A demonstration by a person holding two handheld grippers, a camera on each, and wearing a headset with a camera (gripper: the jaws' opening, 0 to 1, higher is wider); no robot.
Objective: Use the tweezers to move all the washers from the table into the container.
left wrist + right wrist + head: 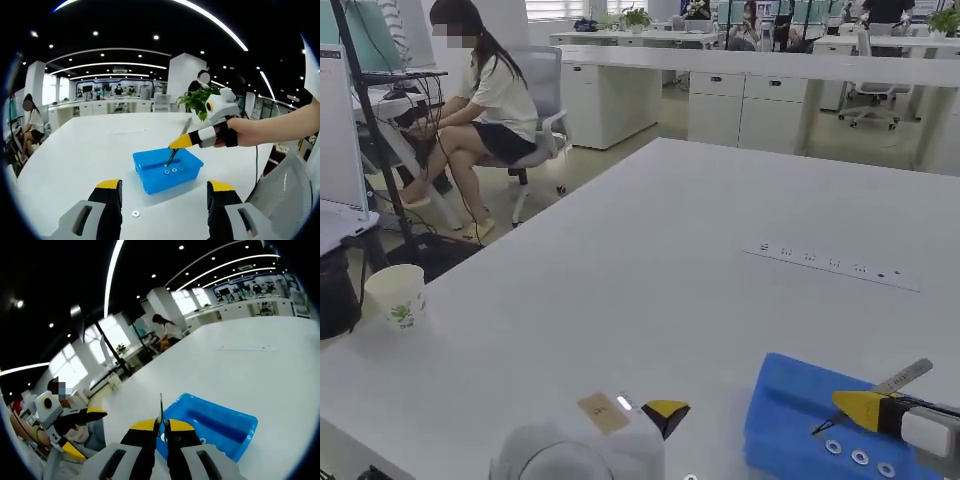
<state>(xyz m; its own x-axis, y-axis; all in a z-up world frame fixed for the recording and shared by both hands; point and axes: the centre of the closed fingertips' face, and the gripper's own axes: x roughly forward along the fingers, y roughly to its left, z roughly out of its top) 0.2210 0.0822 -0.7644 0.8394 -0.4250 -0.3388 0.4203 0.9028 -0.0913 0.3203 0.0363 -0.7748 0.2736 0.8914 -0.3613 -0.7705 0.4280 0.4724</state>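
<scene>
Leftover washer (136, 214) sits by your wide-open left tool (165, 186), while your right tool (161, 427) pinches the tweezers (186, 127) over the container (160, 182).

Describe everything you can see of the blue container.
The container is a shallow, open-topped rectangular tray of bright blue, plastic-looking material with low walls. It sits flat on the white table. Three washers lie on its floor. The tweezers, clamped in the right gripper, reach down inside it beside them; whether the tips touch the floor cannot be told. A loose washer lies on the table outside its front wall.
</scene>
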